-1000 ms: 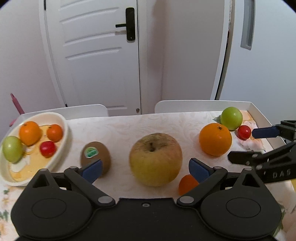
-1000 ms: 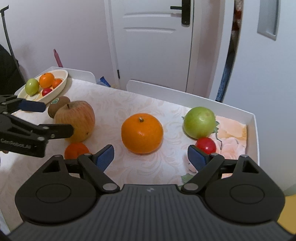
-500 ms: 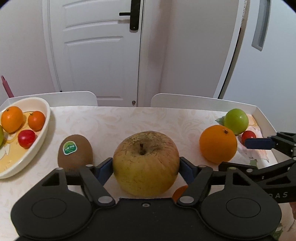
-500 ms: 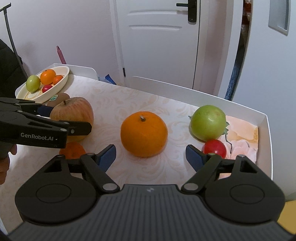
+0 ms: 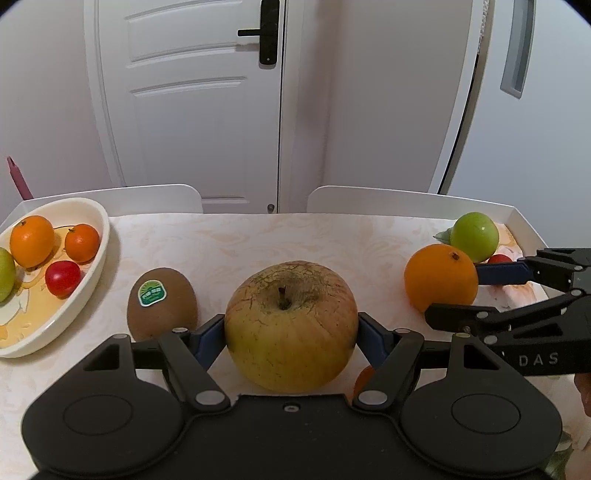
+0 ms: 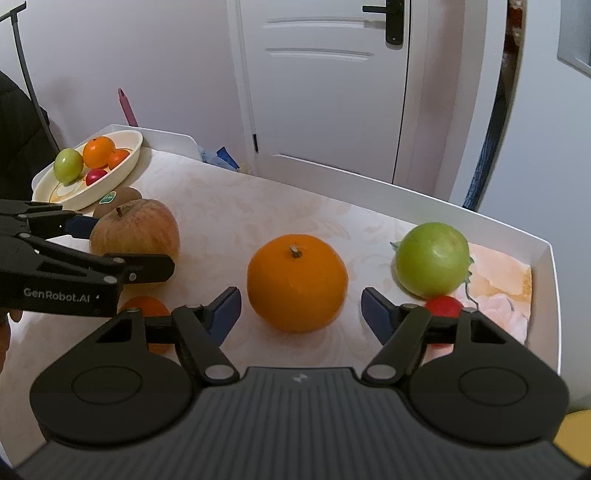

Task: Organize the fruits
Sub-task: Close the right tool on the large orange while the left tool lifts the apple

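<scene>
The left claw [image 5: 291,334] grips the apple [image 5: 291,325]. The orange [image 6: 297,282] sits dead ahead between the right claw [image 6: 301,314]'s closing, not-yet-touching pads.

A white panelled door [image 5: 192,107] stands shut behind the worktop [image 5: 258,240], a black lever handle on a black lock plate [image 5: 266,35] near its right edge; two white chair backs [image 5: 388,199] line the worktop's far side, one left, one right; a pink stick-like object [image 6: 127,107] stands upright by the pale wall at the left; a grey recessed handle [image 5: 515,48] runs down a white panel at the right; crumpled blue material [image 6: 221,160] lies beyond the left chair back.
</scene>
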### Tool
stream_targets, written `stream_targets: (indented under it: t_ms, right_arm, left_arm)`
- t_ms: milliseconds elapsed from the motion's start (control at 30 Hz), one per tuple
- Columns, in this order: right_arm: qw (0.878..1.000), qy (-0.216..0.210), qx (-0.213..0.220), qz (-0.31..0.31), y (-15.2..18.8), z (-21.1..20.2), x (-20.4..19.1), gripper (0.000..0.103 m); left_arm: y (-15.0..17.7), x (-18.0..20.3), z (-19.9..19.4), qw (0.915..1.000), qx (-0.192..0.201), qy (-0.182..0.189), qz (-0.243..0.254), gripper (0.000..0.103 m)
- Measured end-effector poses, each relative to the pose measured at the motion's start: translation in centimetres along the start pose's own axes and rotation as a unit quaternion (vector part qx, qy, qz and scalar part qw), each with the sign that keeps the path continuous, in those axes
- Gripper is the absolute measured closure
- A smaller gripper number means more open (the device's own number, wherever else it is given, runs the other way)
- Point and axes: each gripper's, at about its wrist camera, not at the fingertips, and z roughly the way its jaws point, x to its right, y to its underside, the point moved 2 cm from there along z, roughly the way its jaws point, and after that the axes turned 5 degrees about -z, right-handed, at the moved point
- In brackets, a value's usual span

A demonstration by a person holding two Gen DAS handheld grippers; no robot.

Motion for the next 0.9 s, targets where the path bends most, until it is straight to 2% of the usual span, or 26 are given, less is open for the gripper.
stream_targets:
  t_ms: [167,333,600,900]
  right_arm:
    - [1.000,-0.002,0.003,0.003,-0.4,0.5,-0.1,0.019]
    - [1.000,0.000,0.000,0.003,-0.9,0.9,-0.1,0.026]
    - [1.000,0.000,-0.002,0.007,-1.4,0.1,-0.7,0.027]
    - [1.000,-0.010,0.019,-0.004,-3.8,-2.1,-3.3,0.027]
  left_arm:
    - [0.0,-0.4,-0.3,1.0000,0.000,-0.004,-0.002,0.025]
    - [0.1,-0.8,-0.8,1.0000,0.002,-0.005,-0.003,0.025]
    - [0.0,-1.5,-2.5,0.9998,0.014,-0.002,-0.010,0.025]
    - [-0.6,-3.0,-5.5,0.9991,0.033,-0.009,-0.023,0.025]
